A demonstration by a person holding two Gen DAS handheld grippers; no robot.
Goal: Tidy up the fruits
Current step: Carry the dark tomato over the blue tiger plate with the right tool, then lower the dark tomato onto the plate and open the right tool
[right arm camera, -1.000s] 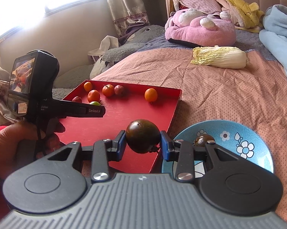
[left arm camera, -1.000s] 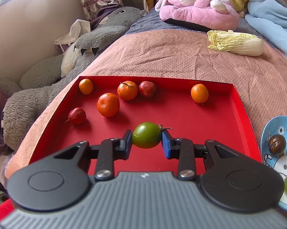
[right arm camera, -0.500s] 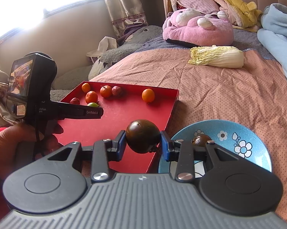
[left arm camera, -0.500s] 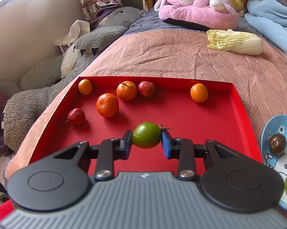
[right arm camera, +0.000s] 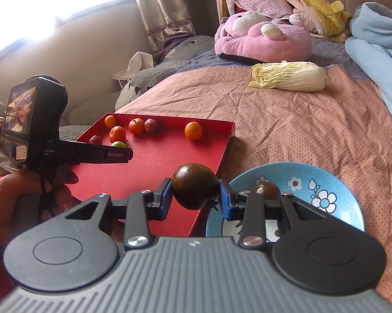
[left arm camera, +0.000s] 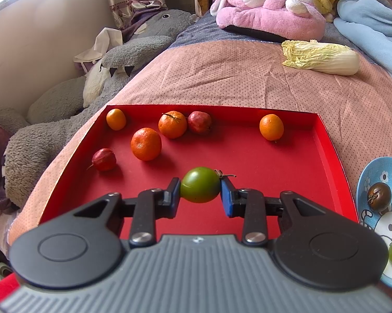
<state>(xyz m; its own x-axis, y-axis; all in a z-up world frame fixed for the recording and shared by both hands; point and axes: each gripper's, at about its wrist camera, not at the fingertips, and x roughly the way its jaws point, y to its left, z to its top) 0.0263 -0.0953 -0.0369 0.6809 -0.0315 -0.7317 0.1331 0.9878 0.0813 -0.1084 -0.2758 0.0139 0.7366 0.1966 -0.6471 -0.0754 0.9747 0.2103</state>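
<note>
A shallow red cardboard tray (left arm camera: 329, 156) lies on the pink dotted bedspread (left arm camera: 222, 78), with a round blue flowered plate (right arm camera: 326, 182) just to its right. Four orange tangerines (left arm camera: 146, 144) and two small red fruits (left arm camera: 104, 159) sit in the tray's far half. Behind, a pale napa cabbage (left arm camera: 324, 57) lies before a pink plush toy (left arm camera: 269, 18).

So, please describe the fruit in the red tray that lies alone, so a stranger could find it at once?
Find the red tray on the pink bedspread. Near its far right corner lies a small orange fruit. Unlike the other orange and red fruits grouped at the far left, it touches nothing.
</note>
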